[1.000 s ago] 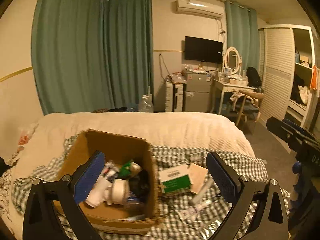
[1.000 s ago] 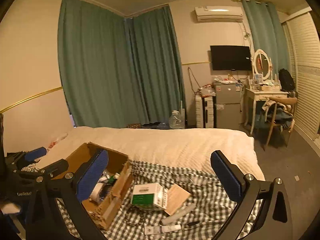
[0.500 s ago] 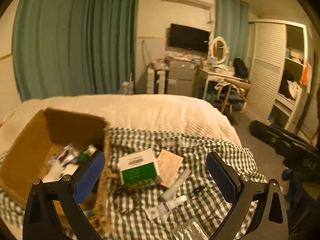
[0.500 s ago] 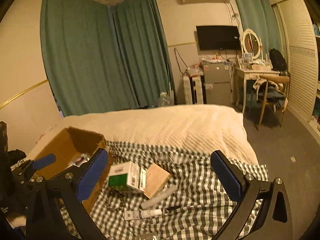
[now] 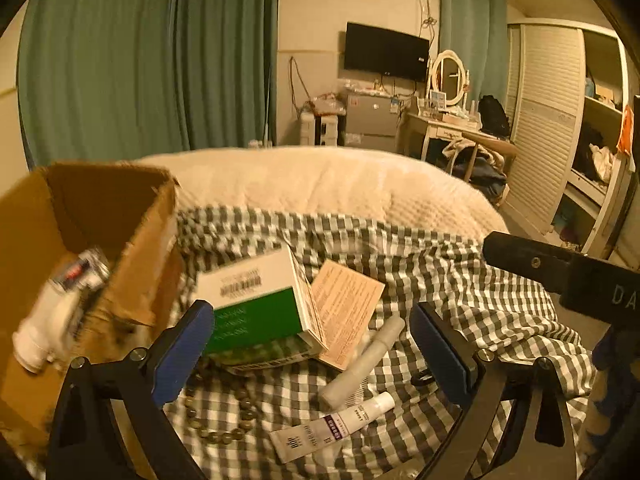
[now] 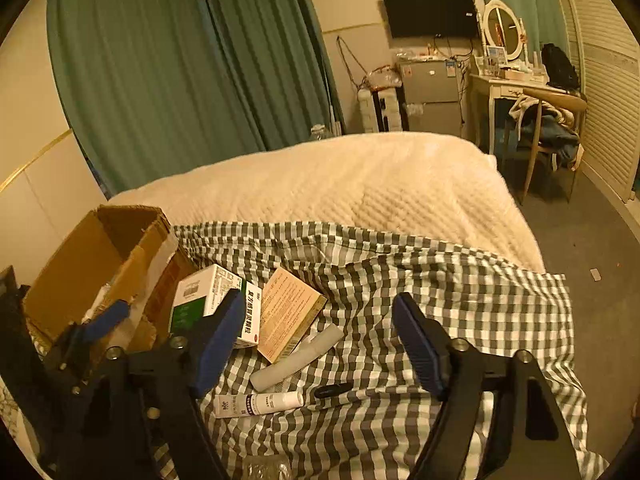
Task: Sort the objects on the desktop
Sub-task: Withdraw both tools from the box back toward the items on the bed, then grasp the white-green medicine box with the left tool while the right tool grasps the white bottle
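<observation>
An open cardboard box (image 5: 120, 200) (image 6: 80, 264) stands at the left on the checked cloth, with a white bottle (image 5: 40, 332) and other items inside. Beside it lie a green-and-white medicine box (image 5: 256, 304) (image 6: 200, 296), a tan card (image 5: 348, 304) (image 6: 288, 308), a white cylinder (image 5: 360, 360) (image 6: 296, 360), an ointment tube (image 5: 332, 428) (image 6: 256, 404), a bead bracelet (image 5: 224, 428) and a small black item (image 6: 332, 390). My left gripper (image 5: 312, 344) hangs open just above the medicine box. My right gripper (image 6: 320, 320) hovers over the cylinder, its jaws closing, pads touching nothing.
The checked cloth (image 6: 440, 280) covers the near part of a bed with a cream quilt (image 6: 360, 184). Beyond the bed are green curtains (image 6: 180, 60), a small fridge, a dressing table with a chair (image 6: 548, 120) and a louvred wardrobe at the right.
Both grippers have come down and closer to the items on the cloth. The left view has swung from the box to the medicine box. The right jaws stand narrower than before.
</observation>
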Available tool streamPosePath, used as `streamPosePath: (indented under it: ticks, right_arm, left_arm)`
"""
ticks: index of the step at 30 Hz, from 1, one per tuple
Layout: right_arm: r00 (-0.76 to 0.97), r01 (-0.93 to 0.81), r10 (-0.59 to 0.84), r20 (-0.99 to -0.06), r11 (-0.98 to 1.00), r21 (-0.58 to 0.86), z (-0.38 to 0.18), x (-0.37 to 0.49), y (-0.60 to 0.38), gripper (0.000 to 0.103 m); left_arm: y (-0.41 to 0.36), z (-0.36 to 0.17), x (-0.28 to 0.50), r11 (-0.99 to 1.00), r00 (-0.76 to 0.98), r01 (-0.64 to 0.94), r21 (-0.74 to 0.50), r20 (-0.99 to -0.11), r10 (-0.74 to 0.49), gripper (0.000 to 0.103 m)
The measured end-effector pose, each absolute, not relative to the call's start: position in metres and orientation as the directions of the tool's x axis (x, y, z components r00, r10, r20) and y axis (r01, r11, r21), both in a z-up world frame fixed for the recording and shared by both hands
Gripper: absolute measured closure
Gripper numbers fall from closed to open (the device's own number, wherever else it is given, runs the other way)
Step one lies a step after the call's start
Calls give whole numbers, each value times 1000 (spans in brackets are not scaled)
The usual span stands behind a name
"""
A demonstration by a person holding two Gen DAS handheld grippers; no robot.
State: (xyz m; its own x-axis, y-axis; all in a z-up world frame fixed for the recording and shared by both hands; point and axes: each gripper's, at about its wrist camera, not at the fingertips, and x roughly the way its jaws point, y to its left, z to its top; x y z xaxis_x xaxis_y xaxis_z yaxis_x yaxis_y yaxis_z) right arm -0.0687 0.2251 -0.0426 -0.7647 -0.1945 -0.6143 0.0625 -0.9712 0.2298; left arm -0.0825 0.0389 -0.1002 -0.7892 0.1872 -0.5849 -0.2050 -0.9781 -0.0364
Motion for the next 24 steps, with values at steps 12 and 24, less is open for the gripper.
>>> streamPosePath:
  ticks: [12, 24]
  right_arm:
    - [-685, 36, -191, -703, -973, 229, -110, -112, 225, 35]
    - [-578, 78, -184, -795, -982, 170, -165, -151, 192, 41]
  left_arm:
    - [21, -141, -116, -988, -736, -90, -125, -660, 150, 2]
    - [7, -157, -138, -989, -743, -40, -142, -657, 125, 2]
